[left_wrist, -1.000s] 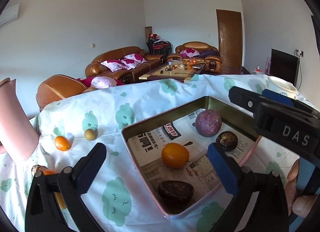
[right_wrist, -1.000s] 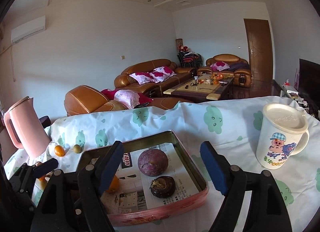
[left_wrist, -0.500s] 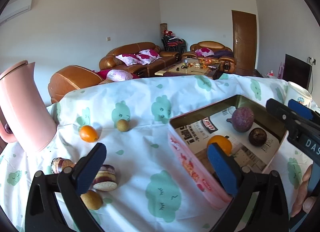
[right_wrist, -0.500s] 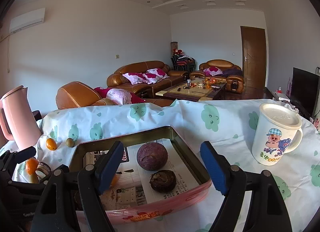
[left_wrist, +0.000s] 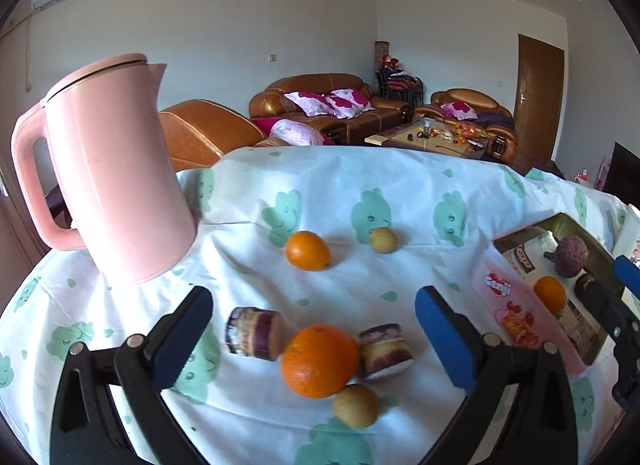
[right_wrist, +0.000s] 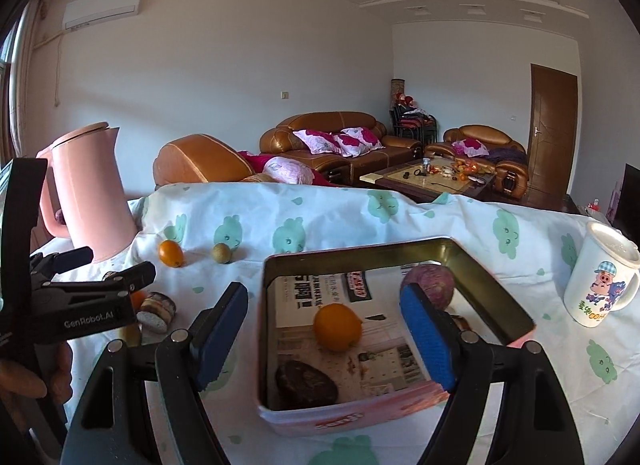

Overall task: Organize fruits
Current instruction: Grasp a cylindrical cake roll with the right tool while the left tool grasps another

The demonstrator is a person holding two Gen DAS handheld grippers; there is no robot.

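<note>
My left gripper [left_wrist: 316, 339] is open and empty, low over a cluster of loose fruit: a big orange [left_wrist: 319, 361], a small green-brown fruit [left_wrist: 356, 405] and two cut purple pieces [left_wrist: 254, 332] [left_wrist: 385, 351]. Farther back lie a small orange [left_wrist: 307, 249] and a round yellow-green fruit [left_wrist: 383, 240]. My right gripper [right_wrist: 324, 335] is open and empty over the pink tin [right_wrist: 352, 417]. The tin holds an orange [right_wrist: 337, 326], a purple fruit [right_wrist: 434, 285] and a dark fruit [right_wrist: 306, 383].
A pink kettle [left_wrist: 116, 169] stands at the left on the cloud-print cloth. A white cartoon mug [right_wrist: 602, 285] stands right of the tin. The tin also shows at the right of the left wrist view [left_wrist: 508, 305].
My left gripper has swung left from over the tin to the loose fruit beside the kettle. My right gripper has moved left and now looks into the tin.
</note>
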